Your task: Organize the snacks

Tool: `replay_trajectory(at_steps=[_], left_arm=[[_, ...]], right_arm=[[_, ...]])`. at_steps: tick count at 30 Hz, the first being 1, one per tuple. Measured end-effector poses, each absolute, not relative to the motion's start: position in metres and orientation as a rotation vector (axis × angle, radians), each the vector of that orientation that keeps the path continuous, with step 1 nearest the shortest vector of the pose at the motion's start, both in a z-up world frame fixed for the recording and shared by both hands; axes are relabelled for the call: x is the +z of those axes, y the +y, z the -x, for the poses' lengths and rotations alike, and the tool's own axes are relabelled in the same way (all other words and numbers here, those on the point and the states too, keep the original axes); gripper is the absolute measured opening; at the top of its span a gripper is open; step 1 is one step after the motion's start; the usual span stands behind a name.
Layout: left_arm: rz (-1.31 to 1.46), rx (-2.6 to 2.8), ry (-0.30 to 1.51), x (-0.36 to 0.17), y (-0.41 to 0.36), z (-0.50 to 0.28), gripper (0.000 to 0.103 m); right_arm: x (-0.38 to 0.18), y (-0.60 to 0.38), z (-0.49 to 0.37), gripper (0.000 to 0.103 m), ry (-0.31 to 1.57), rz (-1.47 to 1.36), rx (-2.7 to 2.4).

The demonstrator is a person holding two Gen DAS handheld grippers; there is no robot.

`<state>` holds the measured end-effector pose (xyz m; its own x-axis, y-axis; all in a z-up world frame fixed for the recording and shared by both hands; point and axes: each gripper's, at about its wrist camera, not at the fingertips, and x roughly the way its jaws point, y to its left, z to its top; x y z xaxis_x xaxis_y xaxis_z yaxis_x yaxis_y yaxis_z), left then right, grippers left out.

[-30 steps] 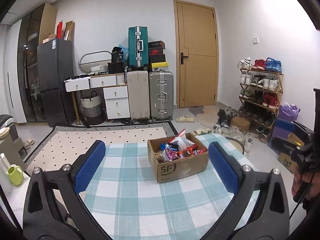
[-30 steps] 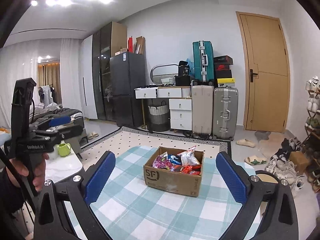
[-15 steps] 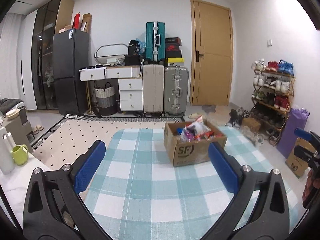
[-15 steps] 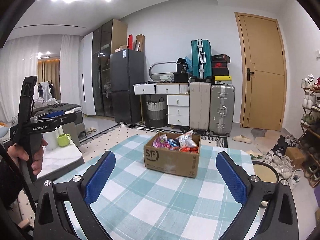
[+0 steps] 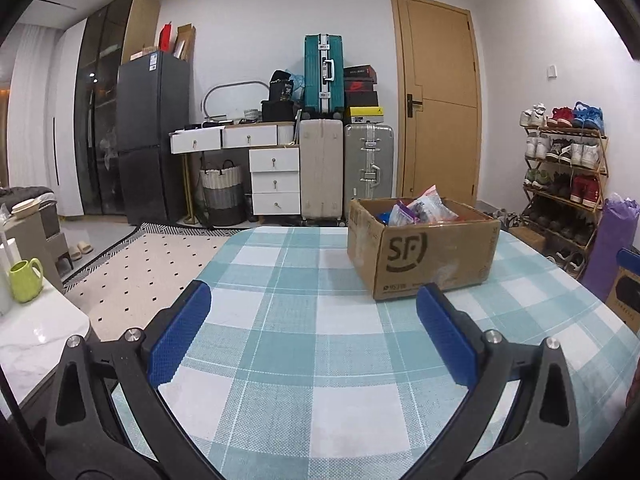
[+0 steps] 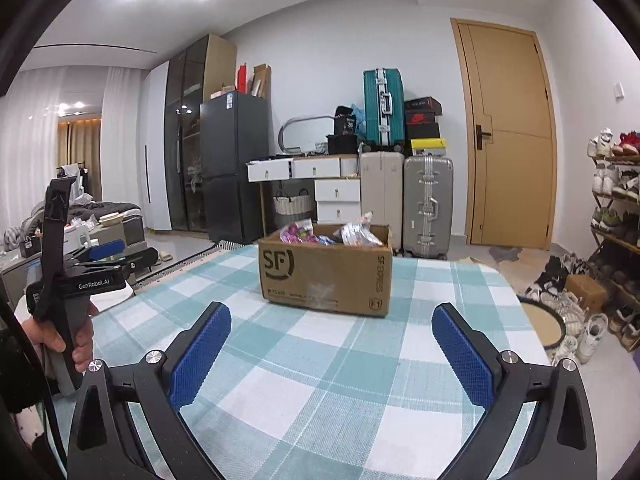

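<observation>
Listing what you have before you:

- Cardboard box (image 5: 424, 248), marked SF, upright on the checked tablecloth (image 5: 304, 344), toward its far side.
- Snack packets (image 6: 332, 234), heaped loose inside the box, several poking above the rim. None lies on the cloth in either view.
- Left gripper (image 5: 314, 320): spread wide, nothing between its blue pads, short of the box.
- Right gripper (image 6: 330, 340): likewise wide and carrying nothing, aimed at the box front.

Progress, as a judgement: every visible snack sits in the box. That fits snacks already gathered there, or a jumbled boxful waiting for you to sort. Nothing shown decides between them.
</observation>
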<state>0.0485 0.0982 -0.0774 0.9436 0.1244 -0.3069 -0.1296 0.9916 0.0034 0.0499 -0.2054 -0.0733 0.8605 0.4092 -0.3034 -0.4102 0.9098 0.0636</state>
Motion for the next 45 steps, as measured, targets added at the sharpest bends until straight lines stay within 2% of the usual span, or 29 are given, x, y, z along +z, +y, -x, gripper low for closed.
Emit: replay_trajectory(at_steps=[11,45], left_arm=[[0.031,0.083,0.331,-0.094,0.091,-0.065,0.103],[-0.027,0.019,0.298,-0.088,0.066,-0.054,0.103]], right_arm=[[-0.087,-0.206,-0.058,0.102,0.316,0.011,0.402],[-0.088,-0.208,-0.053,0.103,0.308,0.037,0.387]])
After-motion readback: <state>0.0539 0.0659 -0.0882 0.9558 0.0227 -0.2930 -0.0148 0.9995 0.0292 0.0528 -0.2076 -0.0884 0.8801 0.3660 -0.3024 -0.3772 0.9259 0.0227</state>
